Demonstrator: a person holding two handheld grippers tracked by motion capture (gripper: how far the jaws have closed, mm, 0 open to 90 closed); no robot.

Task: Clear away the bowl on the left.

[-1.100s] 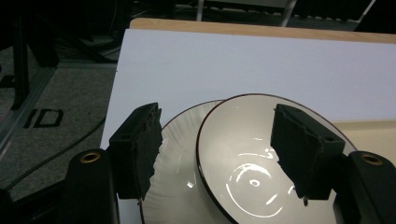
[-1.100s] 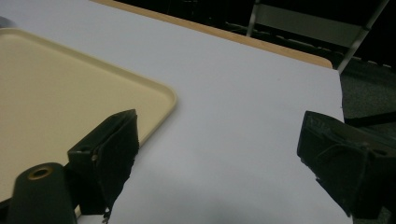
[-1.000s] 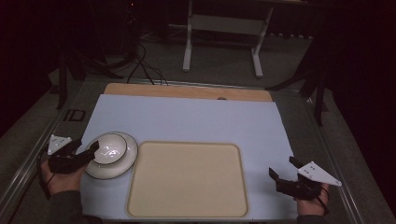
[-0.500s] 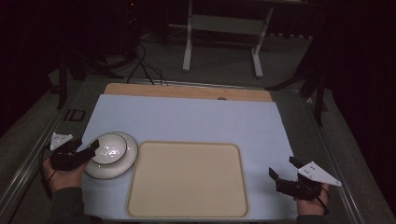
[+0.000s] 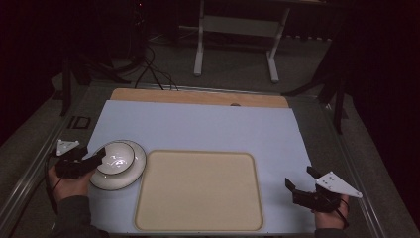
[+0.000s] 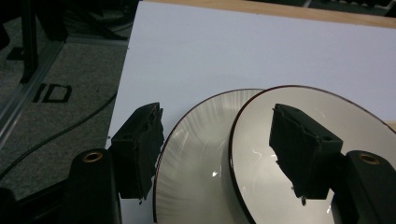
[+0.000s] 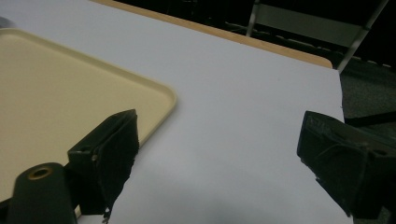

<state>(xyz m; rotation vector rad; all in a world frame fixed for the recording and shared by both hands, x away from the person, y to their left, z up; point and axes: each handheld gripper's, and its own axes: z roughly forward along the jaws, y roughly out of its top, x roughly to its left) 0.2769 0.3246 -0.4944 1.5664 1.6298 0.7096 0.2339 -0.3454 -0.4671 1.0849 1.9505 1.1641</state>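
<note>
Two white dishes with dark rims sit stacked at the left of the pale blue mat: a smaller dish (image 5: 119, 156) (image 6: 327, 121) rests on a larger plate (image 5: 126, 176) (image 6: 201, 158). My left gripper (image 5: 99, 157) (image 6: 217, 114) is open at their left edge. One jaw stands outside the rims and the other hangs over the smaller dish. A cream tray (image 5: 198, 191) (image 7: 56, 88) lies empty beside the dishes. My right gripper (image 5: 299, 177) (image 7: 222, 122) is open above the bare mat, to the right of the tray, with nothing between its jaws.
The blue mat (image 5: 208, 126) covers most of the table, with a strip of bare wood (image 5: 198, 97) along the far edge. Metal rails run down both table sides. A white stand (image 5: 235, 29) and cables lie on the floor beyond.
My left gripper has shifted very slightly at the dishes' edge. The dishes, the tray and my right gripper have stayed where they were.
</note>
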